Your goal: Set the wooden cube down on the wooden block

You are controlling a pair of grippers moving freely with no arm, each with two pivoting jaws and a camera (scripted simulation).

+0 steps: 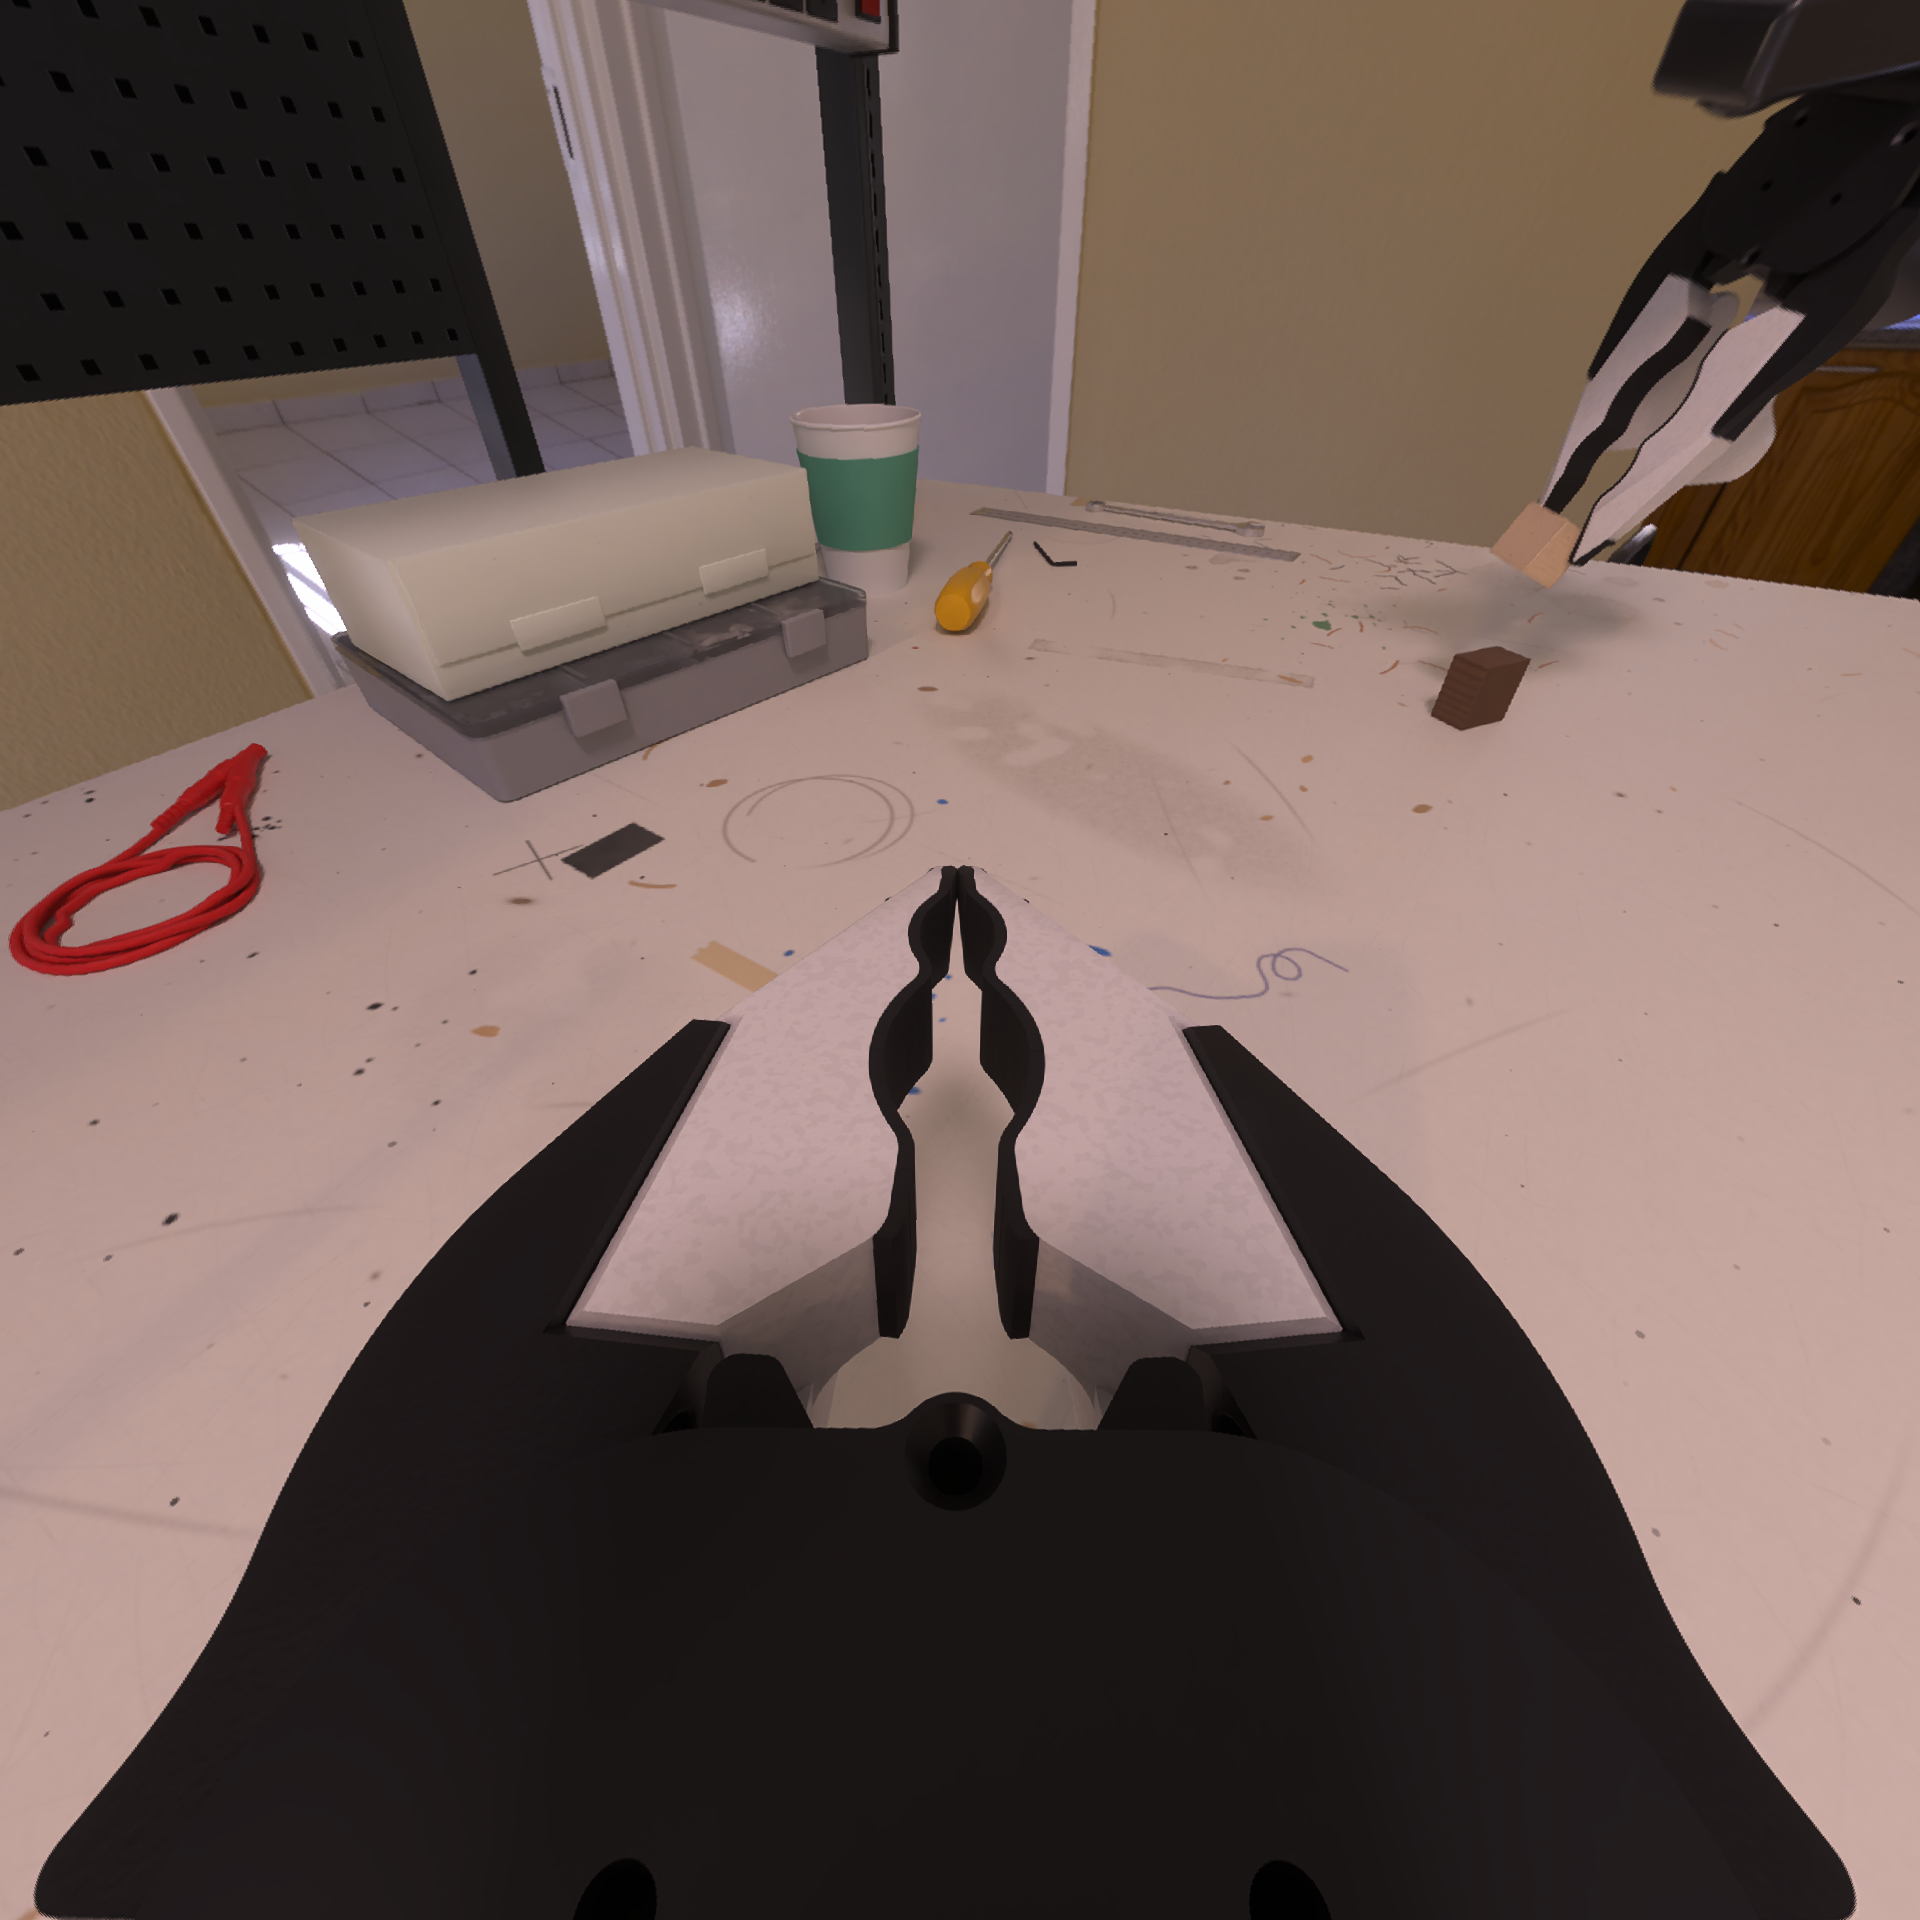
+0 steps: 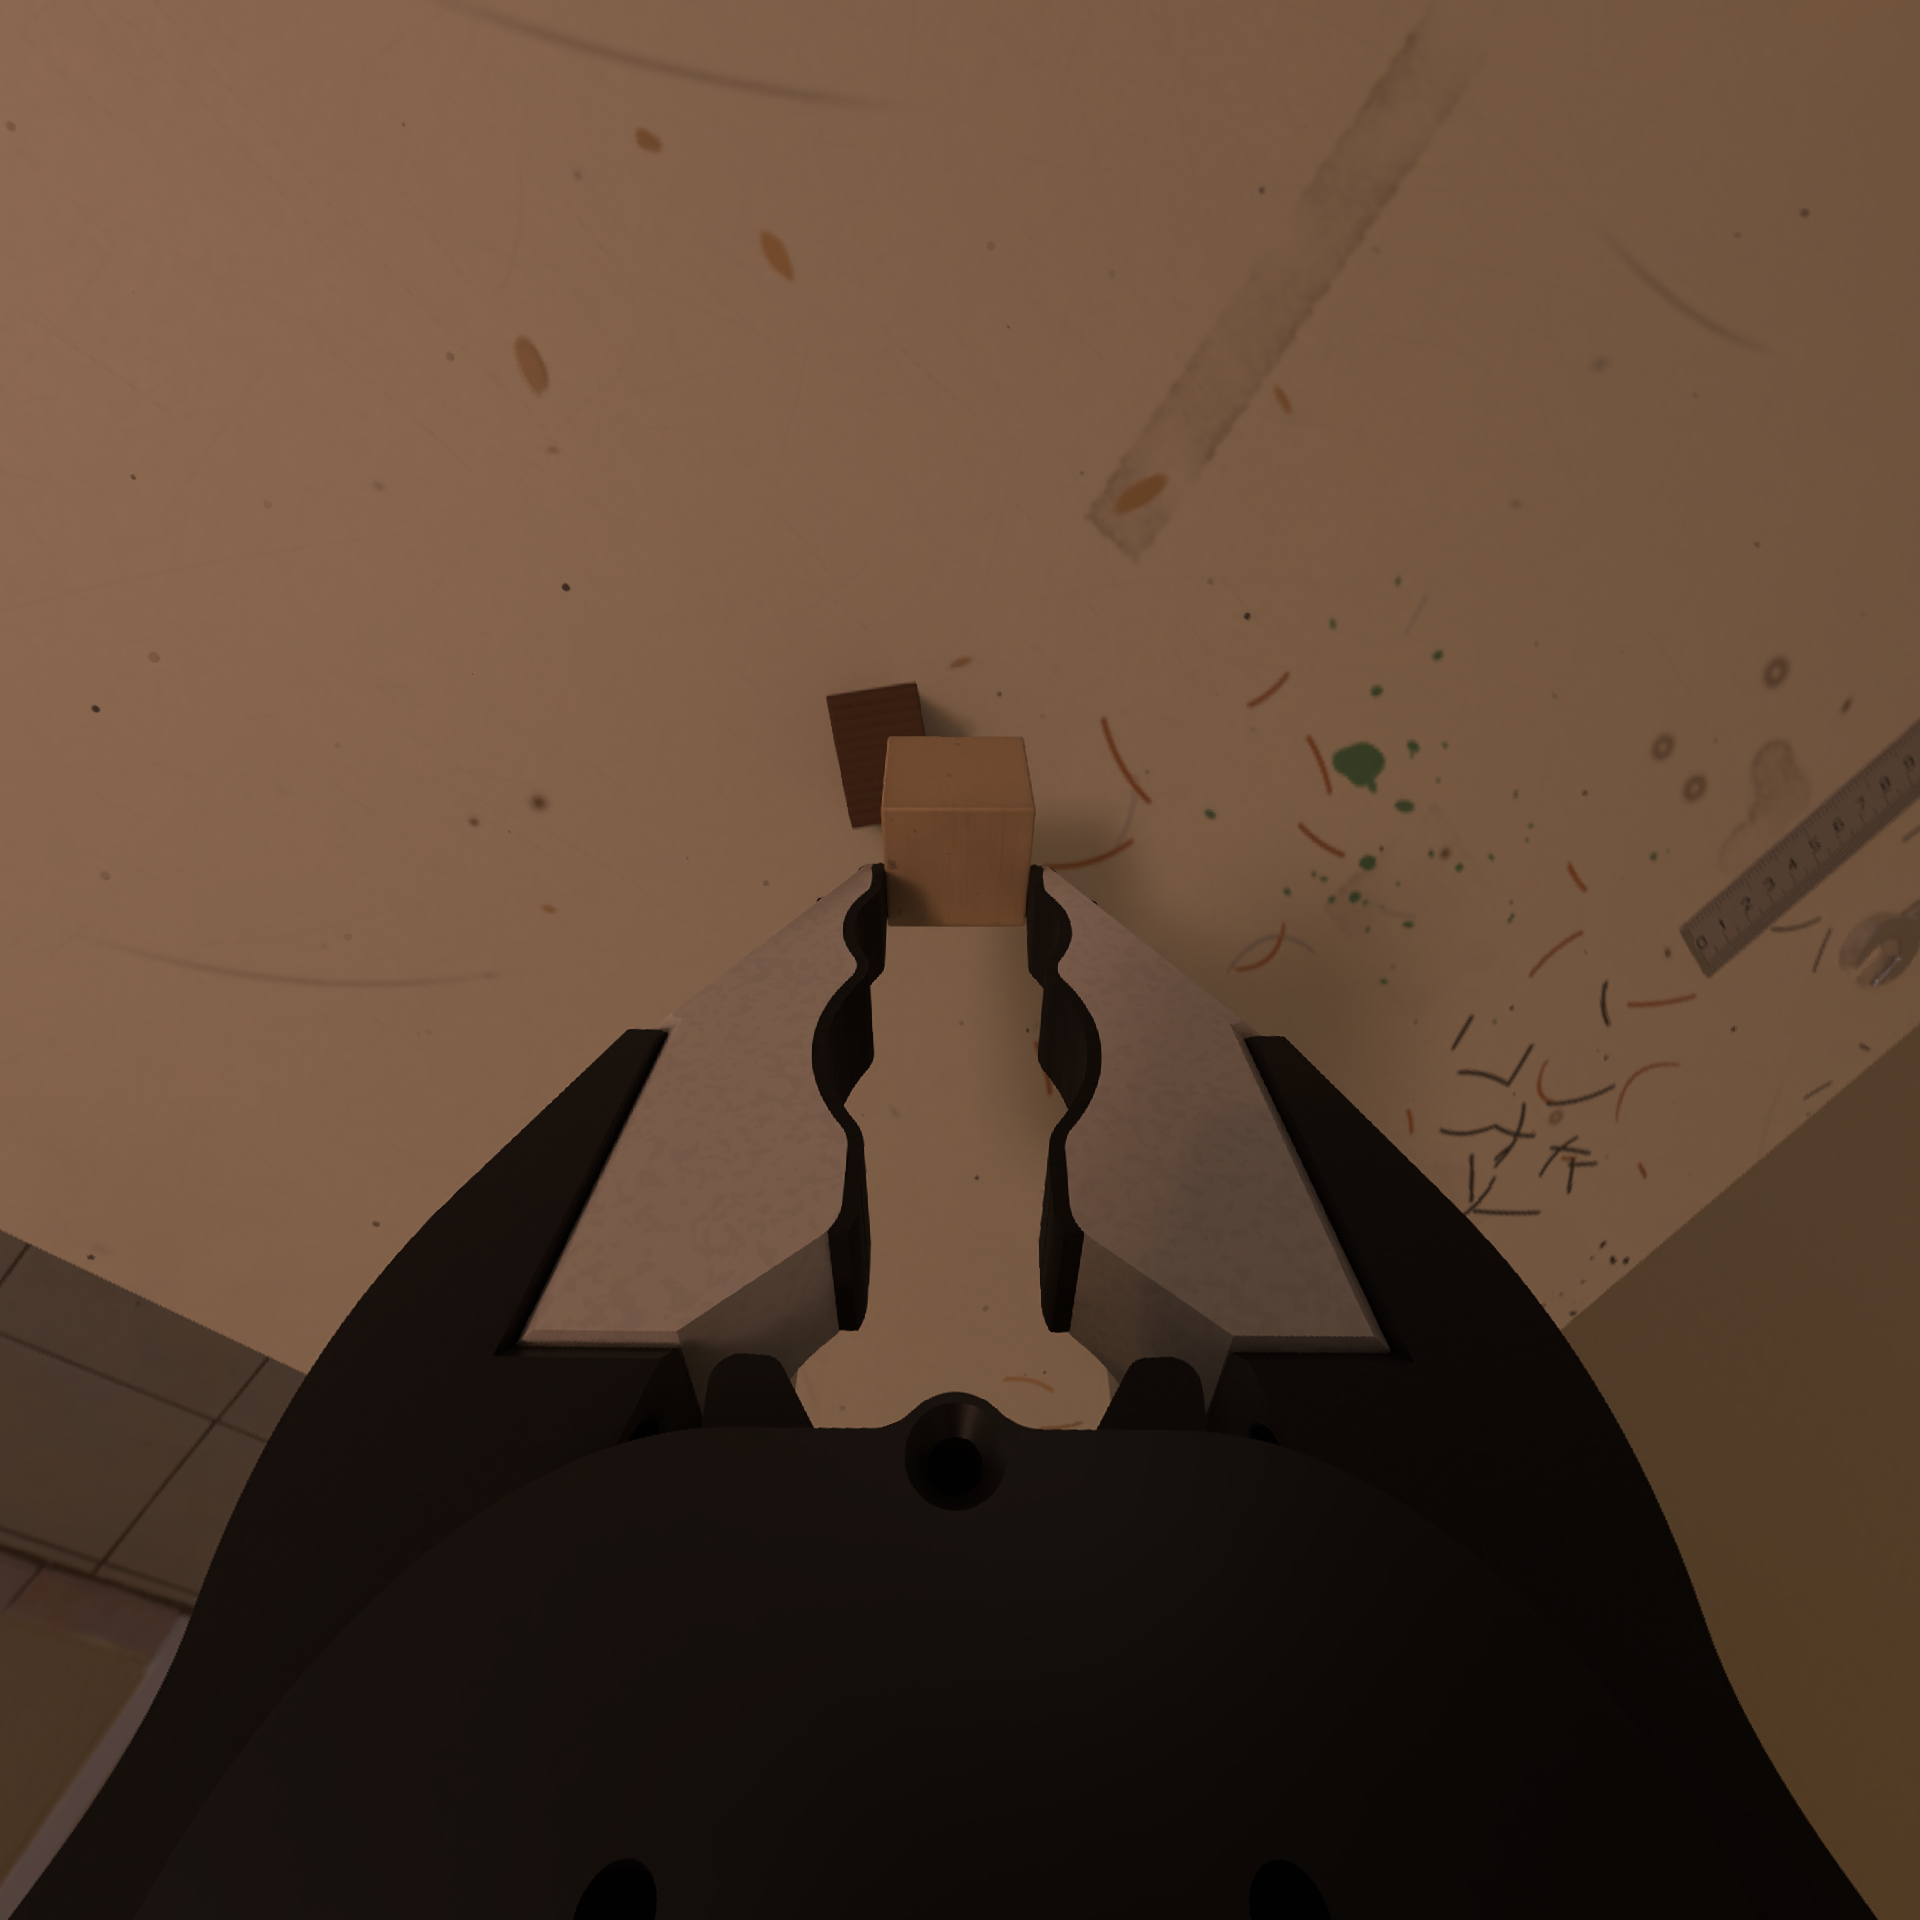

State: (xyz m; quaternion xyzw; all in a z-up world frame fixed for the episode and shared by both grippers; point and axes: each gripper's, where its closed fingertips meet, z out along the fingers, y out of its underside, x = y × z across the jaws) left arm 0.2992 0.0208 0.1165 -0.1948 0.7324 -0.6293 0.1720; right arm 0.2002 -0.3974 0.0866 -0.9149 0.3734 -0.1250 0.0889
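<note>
At the far left of the worktable (image 1: 1143, 1039) a coiled red cable (image 1: 135, 883) is seen, then a cream case (image 1: 561, 561) stacked on a grey organiser box (image 1: 623, 707), a paper cup (image 1: 858, 488) with a green sleeve, and a yellow-handled screwdriver (image 1: 966, 592). The left gripper (image 1: 956, 878) is held low over the table, its tips pressed together with nothing between them. Further right, the dark wooden block (image 1: 1477, 688) is stood on the table. Above it, clear of the surface, the pale wooden cube (image 2: 958, 831) is clamped between the tips of the right gripper (image 2: 958, 896). A steel ruler (image 2: 1808, 873) is seen at the right edge.
</note>
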